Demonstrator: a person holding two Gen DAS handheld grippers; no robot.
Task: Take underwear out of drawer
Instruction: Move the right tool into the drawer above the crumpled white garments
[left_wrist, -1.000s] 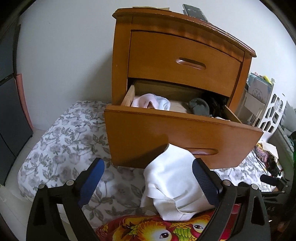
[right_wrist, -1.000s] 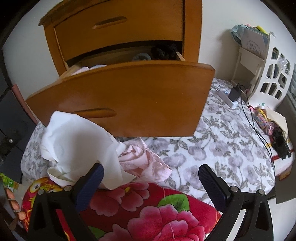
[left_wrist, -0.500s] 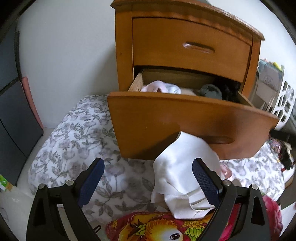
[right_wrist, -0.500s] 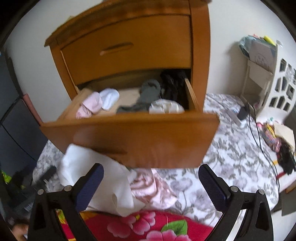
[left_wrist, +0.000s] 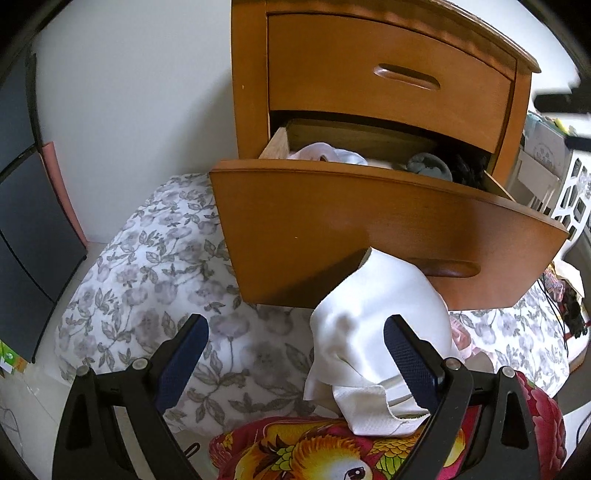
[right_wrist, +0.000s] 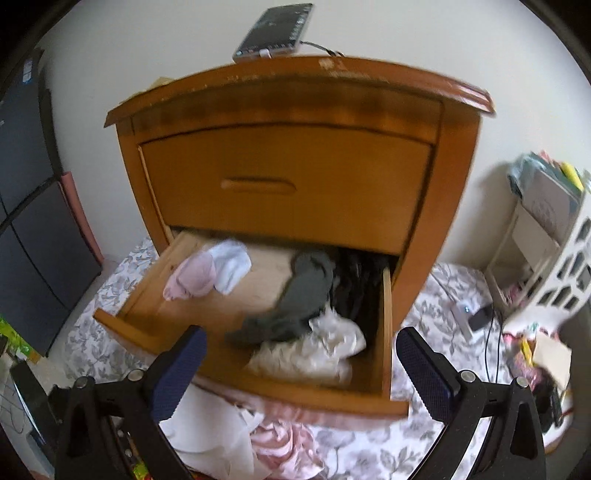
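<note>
The lower drawer (right_wrist: 258, 384) of a wooden nightstand (right_wrist: 291, 184) stands pulled out. Inside lie a pink and pale blue bundle (right_wrist: 207, 273), a grey garment (right_wrist: 295, 306), dark clothes (right_wrist: 358, 280) and a cream piece of underwear (right_wrist: 314, 350). My right gripper (right_wrist: 301, 373) hovers open above the drawer's front, empty. My left gripper (left_wrist: 295, 354) is open and low, below the drawer front (left_wrist: 369, 232). A white garment (left_wrist: 376, 332) lies heaped on the bed beside the left gripper's right finger. A pink garment (right_wrist: 280, 446) lies next to it.
A phone (right_wrist: 273, 31) on a cable rests on the nightstand top. A floral bedsheet (left_wrist: 147, 288) spreads under the drawer, and a red flowered blanket (left_wrist: 332, 450) lies nearest me. A white shelf with papers (right_wrist: 546, 236) stands right, cables and a charger (right_wrist: 480, 317) beside it.
My right gripper has risen from bed level to above the drawer, so its contents now show. The left gripper has shifted slightly; the white garment stays put.
</note>
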